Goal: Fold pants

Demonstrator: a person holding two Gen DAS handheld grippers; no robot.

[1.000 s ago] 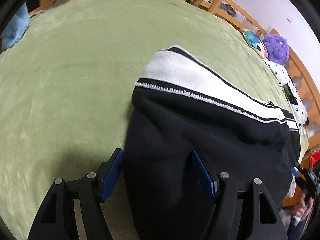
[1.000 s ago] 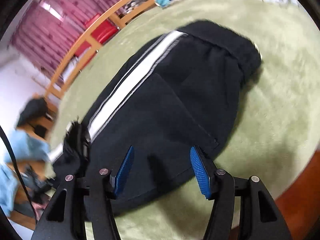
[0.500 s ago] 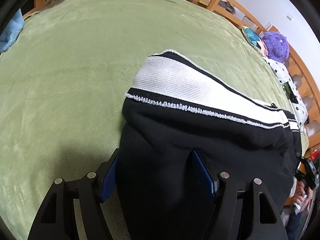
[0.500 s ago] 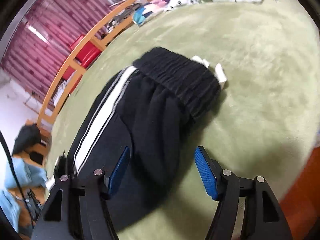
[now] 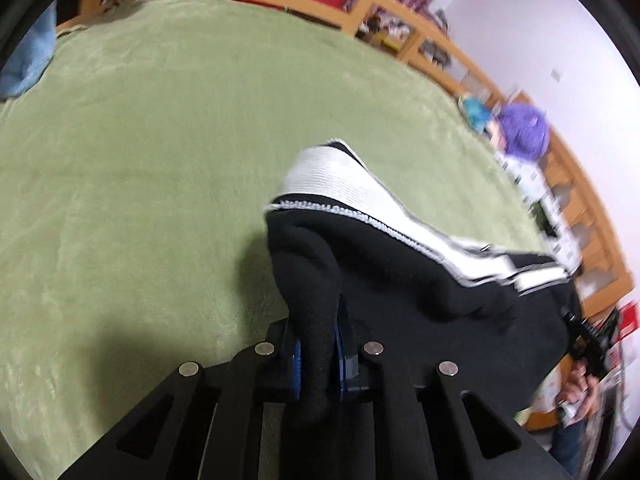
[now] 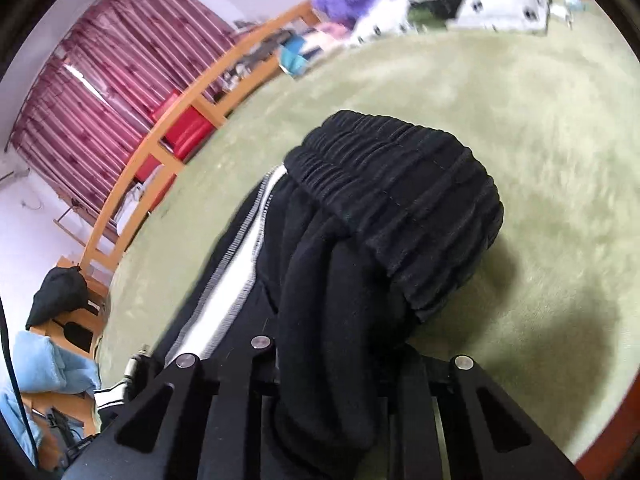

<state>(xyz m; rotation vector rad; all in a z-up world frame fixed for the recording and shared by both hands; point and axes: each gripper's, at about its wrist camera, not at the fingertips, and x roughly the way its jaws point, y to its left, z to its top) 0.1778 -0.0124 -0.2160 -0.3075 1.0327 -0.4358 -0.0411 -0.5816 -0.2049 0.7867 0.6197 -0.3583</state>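
Black fleece pants (image 5: 400, 280) with a white side stripe (image 5: 344, 184) lie on a green plush blanket (image 5: 140, 160), and both grippers have hold of them.

Left gripper (image 5: 318, 354): its jaws have just been closing, and the blue pads (image 5: 297, 360) now pinch a bunched fold of the black cloth between them. The fold rises from between the fingers and runs ahead to the leg hem, where the white stripe ends just ahead of the fingertips and slightly to their right. The rest of the garment trails off to the right of the fingers. To their left is bare blanket with a dark shadow on it.

Right gripper (image 6: 328, 364): its jaws have likewise just been closing. The pads themselves are hidden under cloth, but the finger arms stand close together with a thick roll of black fabric passing between them, so it grips the pants. Directly ahead of the fingers, the gathered elastic waistband (image 6: 404, 208) bulges up, lifted off the blanket. The white stripe (image 6: 236, 280) runs back along the left of the fingers.

Surroundings: a wooden rail (image 6: 176, 136) borders the blanket far ahead and left of the right fingers, with a red-striped curtain (image 6: 100, 92) behind it. A purple plush toy (image 5: 524, 128) sits well beyond the left fingers, to the right. Both views are somewhat blurred.
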